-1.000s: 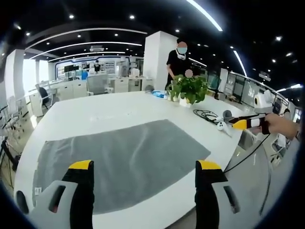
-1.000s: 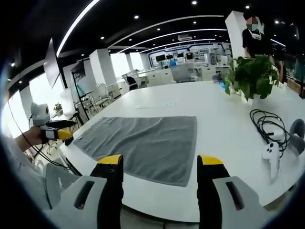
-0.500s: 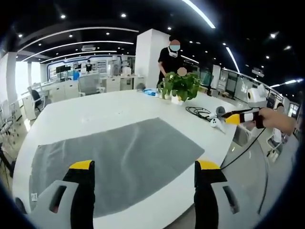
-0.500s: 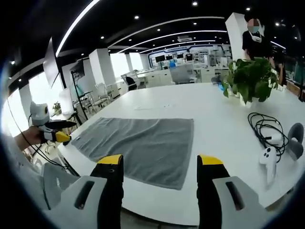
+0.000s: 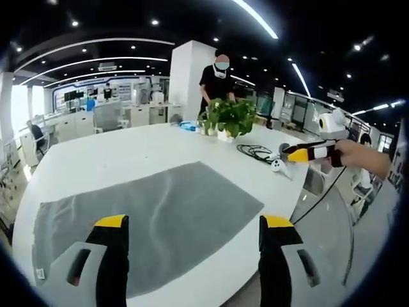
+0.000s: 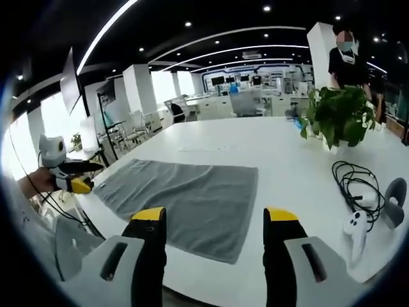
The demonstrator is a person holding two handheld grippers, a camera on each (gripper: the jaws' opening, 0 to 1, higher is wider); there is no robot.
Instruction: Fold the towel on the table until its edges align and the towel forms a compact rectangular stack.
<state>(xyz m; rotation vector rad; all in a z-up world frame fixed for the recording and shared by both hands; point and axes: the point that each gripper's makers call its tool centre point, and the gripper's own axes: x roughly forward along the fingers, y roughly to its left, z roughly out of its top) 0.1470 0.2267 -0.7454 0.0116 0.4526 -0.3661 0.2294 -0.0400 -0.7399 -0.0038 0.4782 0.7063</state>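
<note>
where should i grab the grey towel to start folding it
Probably the two corners on one short end of the towel, one per gripper. It lies flat and unfolded on the table, so come in low from the near table edge, sliding a jaw under each corner.

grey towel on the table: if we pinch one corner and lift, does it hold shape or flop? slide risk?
The towel lies flat with soft ripples, so it is probably limp and would drape from a pinched corner, not hold shape. It looks thin, so likely light for its area. The white table looks smooth and glossy, so the cloth may slide if dragged, not lifted.
</note>
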